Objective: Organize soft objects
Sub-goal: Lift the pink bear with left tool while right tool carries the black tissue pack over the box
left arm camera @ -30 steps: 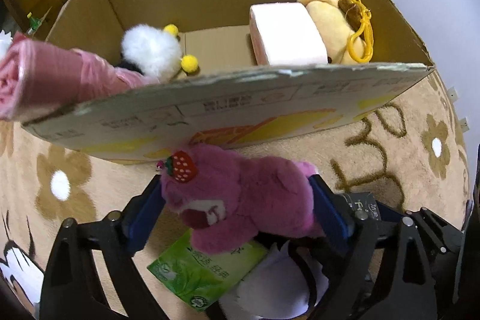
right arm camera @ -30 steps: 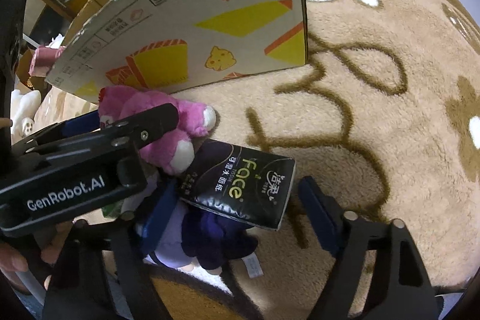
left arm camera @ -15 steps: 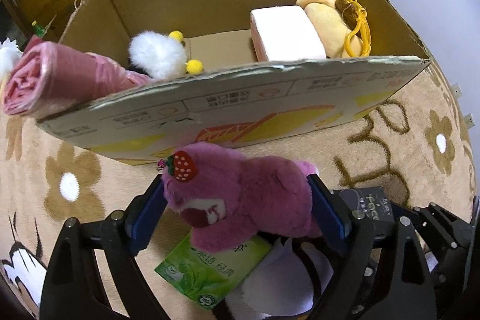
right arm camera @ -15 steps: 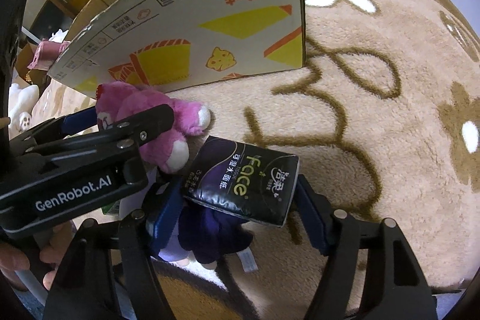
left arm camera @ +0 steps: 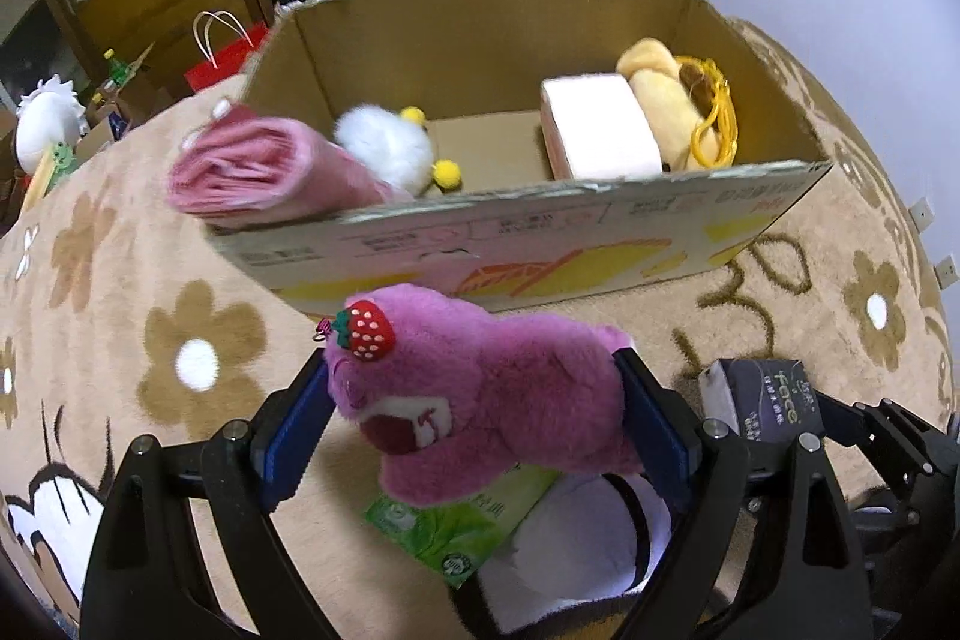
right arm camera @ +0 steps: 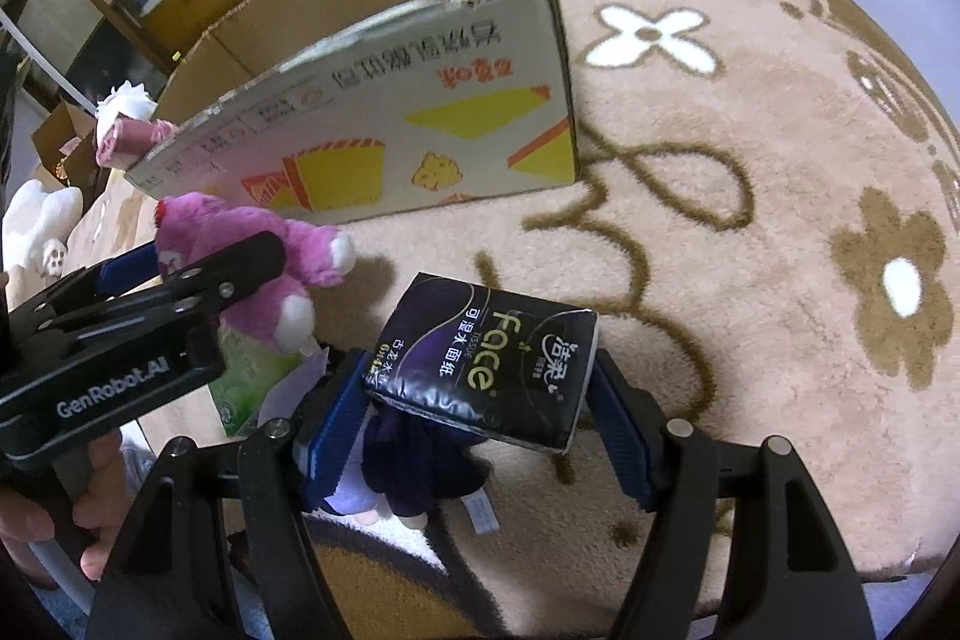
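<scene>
Left tool (left arm camera: pixel 474 418): closed on the pink plush bear (left arm camera: pixel 480 388), blue pads pressing its head and its back; the bear hangs clear of the carpet (left arm camera: pixel 150 340), just short of the near wall of the cardboard box (left arm camera: pixel 540 244).
Right tool (right arm camera: pixel 480 400): clamped on the black tissue pack (right arm camera: pixel 486 358), one pad on each short side; the pack sits tilted, its far corner higher.
Box contents: a pink rolled cloth (left arm camera: pixel 258 172) leaning over the left rim, a white fluffy toy (left arm camera: pixel 384 148), a white block (left arm camera: pixel 594 130) and a yellow plush (left arm camera: pixel 666 94) at the right.
Left on the carpet: a green tissue pack (left arm camera: pixel 456 526), a white plush (left arm camera: pixel 576 550) and a dark purple plush (right arm camera: pixel 414 466), all under the two tools.
Risk, bear: its legs dangle below the pads, so they could catch on the box's near wall and drag it out of the grip.
Risk, pack: the wrapper looks slick and dented; a tilted hold may let it slide out.
Risk, tools: they hang side by side and near, so they could knock together over the box.
Pose: both tools point steeply down toward the carpet; a hand (right arm camera: pixel 36 508) grips the left tool's handle at the lower left of the right view.
</scene>
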Available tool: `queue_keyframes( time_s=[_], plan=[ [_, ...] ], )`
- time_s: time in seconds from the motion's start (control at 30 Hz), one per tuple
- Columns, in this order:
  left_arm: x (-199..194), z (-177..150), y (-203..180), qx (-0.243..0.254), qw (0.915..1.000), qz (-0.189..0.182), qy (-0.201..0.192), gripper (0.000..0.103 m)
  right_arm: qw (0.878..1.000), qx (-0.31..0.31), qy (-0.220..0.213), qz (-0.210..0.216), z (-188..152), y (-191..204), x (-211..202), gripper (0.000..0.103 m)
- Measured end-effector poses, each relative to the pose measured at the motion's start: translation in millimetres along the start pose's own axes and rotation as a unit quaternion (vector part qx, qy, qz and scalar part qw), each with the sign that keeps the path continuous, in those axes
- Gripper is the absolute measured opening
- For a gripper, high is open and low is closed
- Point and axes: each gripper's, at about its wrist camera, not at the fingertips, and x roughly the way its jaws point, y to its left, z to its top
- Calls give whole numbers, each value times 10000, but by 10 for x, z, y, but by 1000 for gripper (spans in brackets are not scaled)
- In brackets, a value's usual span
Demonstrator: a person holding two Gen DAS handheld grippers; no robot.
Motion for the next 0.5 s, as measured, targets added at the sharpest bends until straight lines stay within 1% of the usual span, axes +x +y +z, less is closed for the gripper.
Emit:
queue_keyframes(
  time_s=[0.13,0.2,0.3,0.5],
  plan=[
    [-180,-49,28,56,9998,94,-189,89,9997,-39,-241,-64,59,-96,-202,75],
    [-290,-69,50,80,9994,133,-310,89,9994,-24,-354,-10,64,-131,-295,75],
    [-450,-82,83,76,9986,145,-510,89,9985,-86,-544,-47,118,-120,-378,75],
    [-787,-95,114,77,9939,267,-1066,89,9940,-218,-1067,48,108,68,-738,75]
  ],
)
